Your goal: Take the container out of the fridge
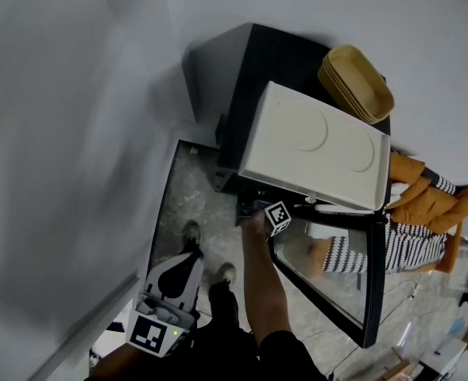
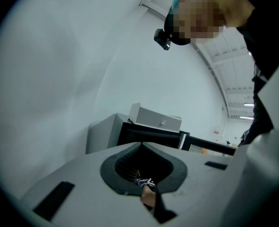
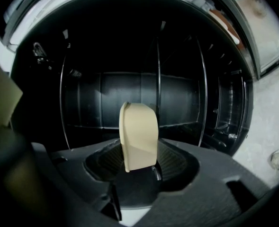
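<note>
The black fridge (image 1: 227, 94) stands open, its glass door (image 1: 337, 280) swung out to the right. My right gripper (image 1: 259, 206) reaches into the fridge's opening. In the right gripper view a beige container (image 3: 138, 124) stands upright between the jaws of the right gripper (image 3: 140, 150), which is shut on it, with dark wire shelves (image 3: 186, 98) behind. My left gripper (image 1: 184, 267) hangs low at the left, away from the fridge, pointing down at the floor. In its own view the left gripper (image 2: 141, 145) is shut, with nothing in it.
A white box (image 1: 313, 145) lies on top of the fridge, with stacked tan baskets (image 1: 359, 82) behind it. Orange and striped clothing (image 1: 424, 213) shows at the right past the door. A grey wall (image 1: 67, 133) runs along the left. My shoes (image 1: 192, 232) are on the speckled floor.
</note>
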`<action>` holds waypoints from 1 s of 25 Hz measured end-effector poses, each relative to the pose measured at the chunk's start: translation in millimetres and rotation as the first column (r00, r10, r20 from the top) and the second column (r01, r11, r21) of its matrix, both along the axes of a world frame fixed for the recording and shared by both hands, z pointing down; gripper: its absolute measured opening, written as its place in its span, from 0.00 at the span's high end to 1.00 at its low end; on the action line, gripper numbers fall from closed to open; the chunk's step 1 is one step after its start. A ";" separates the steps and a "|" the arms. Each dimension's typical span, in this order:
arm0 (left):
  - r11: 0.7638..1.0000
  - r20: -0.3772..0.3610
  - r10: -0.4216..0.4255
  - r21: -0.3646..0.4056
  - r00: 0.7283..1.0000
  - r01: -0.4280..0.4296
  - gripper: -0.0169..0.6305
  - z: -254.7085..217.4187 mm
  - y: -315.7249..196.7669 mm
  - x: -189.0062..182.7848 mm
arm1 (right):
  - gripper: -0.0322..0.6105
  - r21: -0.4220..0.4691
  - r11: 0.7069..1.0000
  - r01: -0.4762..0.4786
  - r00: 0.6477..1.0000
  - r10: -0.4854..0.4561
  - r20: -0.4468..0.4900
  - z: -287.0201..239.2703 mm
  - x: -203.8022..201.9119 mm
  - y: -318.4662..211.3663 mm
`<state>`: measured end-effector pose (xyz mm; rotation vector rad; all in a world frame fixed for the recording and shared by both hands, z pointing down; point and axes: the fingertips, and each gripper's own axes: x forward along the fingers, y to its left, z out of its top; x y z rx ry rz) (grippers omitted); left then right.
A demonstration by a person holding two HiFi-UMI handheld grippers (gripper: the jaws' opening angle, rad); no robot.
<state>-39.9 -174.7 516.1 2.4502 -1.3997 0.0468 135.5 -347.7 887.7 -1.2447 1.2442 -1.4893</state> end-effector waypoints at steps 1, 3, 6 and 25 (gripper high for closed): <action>1.000 -0.005 -0.003 0.018 1.000 0.003 0.97 -3.8 -0.9 0.9 | 0.65 -0.012 1.000 0.002 1.000 -0.002 -0.001 -2.3 -0.4 2.3; 1.000 -0.009 -0.004 0.027 1.000 0.004 0.97 -6.5 0.2 2.8 | 0.65 -0.019 1.000 0.003 1.000 -0.003 0.002 -4.8 0.1 5.7; 1.000 -0.011 -0.004 0.013 1.000 0.004 0.97 -6.6 5.4 5.9 | 0.65 0.000 1.000 0.010 1.000 -0.010 0.001 -3.4 2.9 9.8; 0.999 -0.031 0.008 0.043 0.999 -0.007 0.97 -37.1 38.2 38.0 | 0.65 0.024 1.000 0.012 1.000 -0.012 0.013 -48.6 24.9 78.4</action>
